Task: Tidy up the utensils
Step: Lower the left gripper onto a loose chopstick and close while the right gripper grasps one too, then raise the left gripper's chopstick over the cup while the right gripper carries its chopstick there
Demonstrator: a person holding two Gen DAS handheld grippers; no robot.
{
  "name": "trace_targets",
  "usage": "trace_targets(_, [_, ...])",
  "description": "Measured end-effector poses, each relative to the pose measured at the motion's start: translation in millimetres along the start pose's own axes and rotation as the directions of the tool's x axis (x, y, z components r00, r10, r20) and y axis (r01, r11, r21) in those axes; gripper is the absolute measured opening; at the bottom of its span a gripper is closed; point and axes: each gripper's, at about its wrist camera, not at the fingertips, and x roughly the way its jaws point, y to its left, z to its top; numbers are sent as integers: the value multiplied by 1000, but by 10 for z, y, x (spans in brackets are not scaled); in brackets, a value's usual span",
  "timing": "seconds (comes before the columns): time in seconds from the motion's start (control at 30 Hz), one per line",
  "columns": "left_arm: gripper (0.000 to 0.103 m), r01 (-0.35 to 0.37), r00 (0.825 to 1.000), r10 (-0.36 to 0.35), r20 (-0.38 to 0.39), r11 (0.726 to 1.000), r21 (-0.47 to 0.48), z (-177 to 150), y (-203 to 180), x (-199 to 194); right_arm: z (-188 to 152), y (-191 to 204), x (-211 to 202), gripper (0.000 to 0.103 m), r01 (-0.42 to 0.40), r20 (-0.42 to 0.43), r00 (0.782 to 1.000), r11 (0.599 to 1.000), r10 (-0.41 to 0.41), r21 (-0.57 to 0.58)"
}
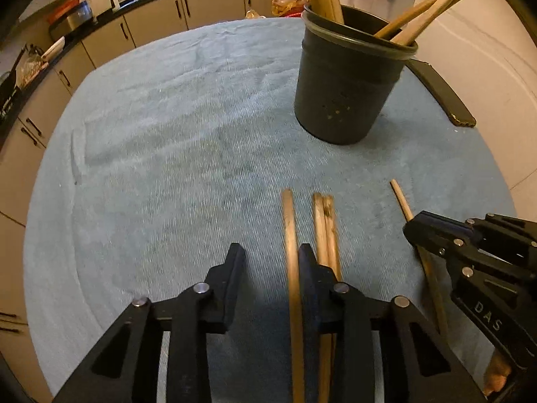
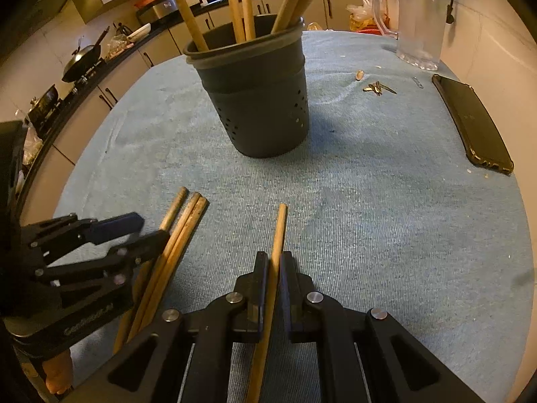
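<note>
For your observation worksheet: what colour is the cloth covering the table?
Light blue; the cloth shows best in the right wrist view.

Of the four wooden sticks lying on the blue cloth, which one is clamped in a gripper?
The lone stick, lying apart from the three others: the right gripper is shut on it. The three sticks lie together by the left gripper, unclamped.

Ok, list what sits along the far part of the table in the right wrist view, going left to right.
Dark utensil holder → small scattered bits → clear plastic jug → black phone.
</note>
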Motion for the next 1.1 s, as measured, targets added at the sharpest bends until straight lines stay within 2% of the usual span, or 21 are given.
trace_targets(0.17, [36,-1,1000,2,-15,1000,29,166,-9,57,105,39,55,11,13,-27,1000,1000,-14,-16])
trace_targets(0.27, [32,-4,1000,4,1,999,40,182,16,57,146,89,69,11,35,-38,999,999,-36,-34])
trace_targets(0.3, [29,-2,1000,1,5,999,42,187,20,58,151,70,72,10,28,-28,999,999,-29,-16])
trace_targets(0.37, [11,-3,1000,3,8,999,40,202,34,60,152,34,72,9,13,-5,1000,1000,-13,12])
trace_targets(0.47, [7,35,999,-35,0,999,-23,204,168,33,137,-48,-9,7,-32,21,999,997,30,64])
trace_targets(0.6, [7,72,992,-61,111,992,-99,134,343,-361,82,-73,-397,7,-64,133,990,995,53,82])
trace_targets(0.7, [7,94,975,-61,215,985,-147,33,453,-796,29,-43,-732,7,-76,222,973,994,57,80])
trace_targets(0.83, [7,92,943,-23,332,977,-194,-162,524,-1317,-96,25,-1221,7,-88,350,935,994,59,70])
trace_targets(0.93, [7,39,916,58,398,972,-233,-395,517,-1610,-176,113,-1482,7,-88,406,912,995,59,54])
trace_targets(1.1, [7,18,878,126,462,955,-295,-746,594,-1906,-352,237,-1696,7,-91,443,894,995,66,37])
